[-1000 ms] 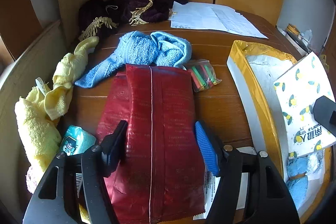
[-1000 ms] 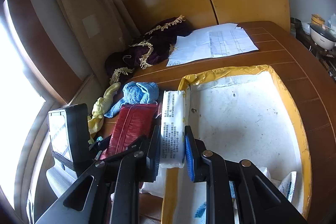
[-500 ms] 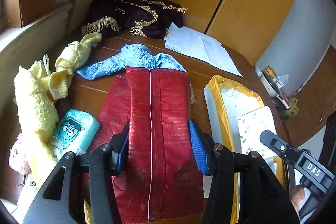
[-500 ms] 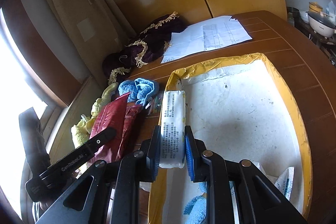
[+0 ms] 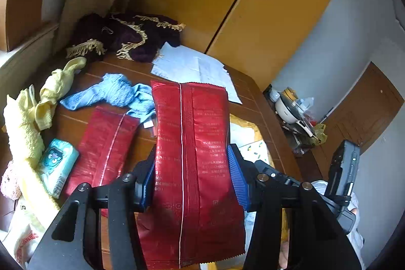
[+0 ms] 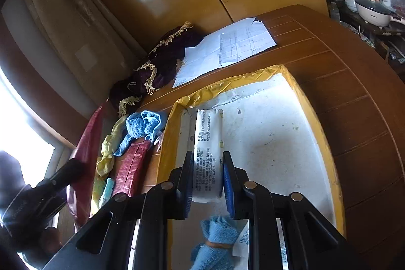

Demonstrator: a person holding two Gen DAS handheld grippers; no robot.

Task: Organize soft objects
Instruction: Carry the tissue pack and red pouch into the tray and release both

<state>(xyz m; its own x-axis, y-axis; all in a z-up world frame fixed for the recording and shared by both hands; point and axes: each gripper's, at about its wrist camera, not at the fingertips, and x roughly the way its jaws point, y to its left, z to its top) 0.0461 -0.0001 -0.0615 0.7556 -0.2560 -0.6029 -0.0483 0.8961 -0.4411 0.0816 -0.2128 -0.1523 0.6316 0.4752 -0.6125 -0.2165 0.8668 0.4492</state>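
The left gripper (image 5: 191, 175) is clamped on a red pack (image 5: 192, 156), raised. The right gripper (image 6: 207, 181) pinches a white pack (image 6: 208, 151).

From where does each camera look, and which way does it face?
Left wrist: on the left gripper, facing over the table toward the cupboard; its fingers clamp a red packet.
Right wrist: on the right gripper, facing down into the yellow-rimmed tray; its fingers clamp a white packet.
Both show the blue towel and papers.

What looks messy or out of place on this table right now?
The yellow towel and blue towel lie crumpled on the table outside the yellow-rimmed tray, and loose papers are scattered behind.
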